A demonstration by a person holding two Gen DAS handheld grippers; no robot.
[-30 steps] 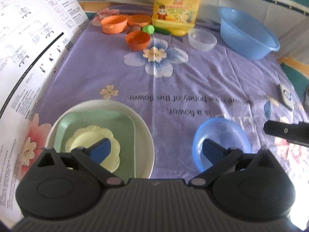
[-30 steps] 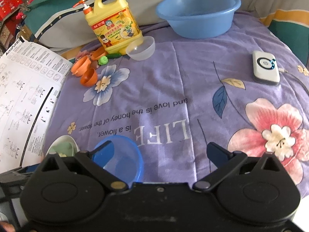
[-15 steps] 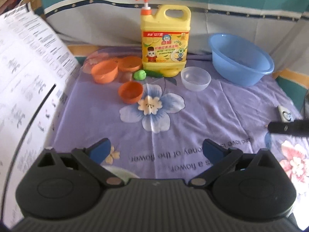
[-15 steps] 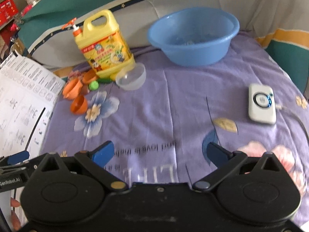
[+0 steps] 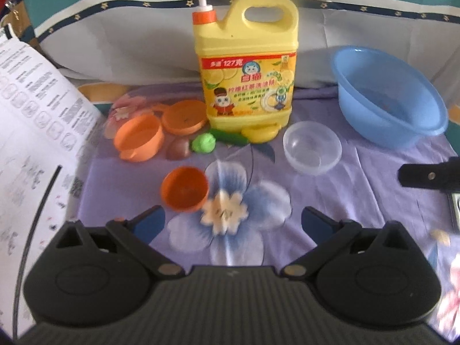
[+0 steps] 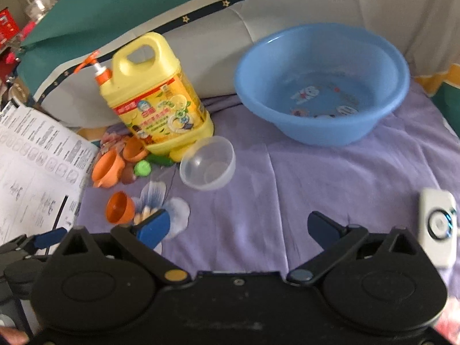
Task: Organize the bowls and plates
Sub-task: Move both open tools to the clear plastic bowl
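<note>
My left gripper (image 5: 230, 224) is open and empty above the purple flowered cloth (image 5: 330, 201). Just ahead of its left finger stands a small orange bowl (image 5: 184, 188). Further back are an orange cup (image 5: 139, 137), an orange dish (image 5: 184, 116) and a clear plastic bowl (image 5: 312, 147). My right gripper (image 6: 238, 228) is open and empty. In its view the clear bowl (image 6: 207, 163) lies tilted ahead, with the large blue basin (image 6: 322, 83) at the back right and the small orange bowl (image 6: 119, 207) at the left.
A yellow detergent jug (image 5: 247, 66) stands at the back centre, a green toy (image 5: 203, 143) at its foot. The blue basin (image 5: 388, 97) is at the back right. A printed paper sheet (image 5: 31, 143) rises on the left. A white device (image 6: 438, 224) lies at the right.
Both grippers have moved forward toward the back of the cloth. The plate stack and the small blue bowl have dropped out of view. The jug, orange bowls and clear bowl are closer.
</note>
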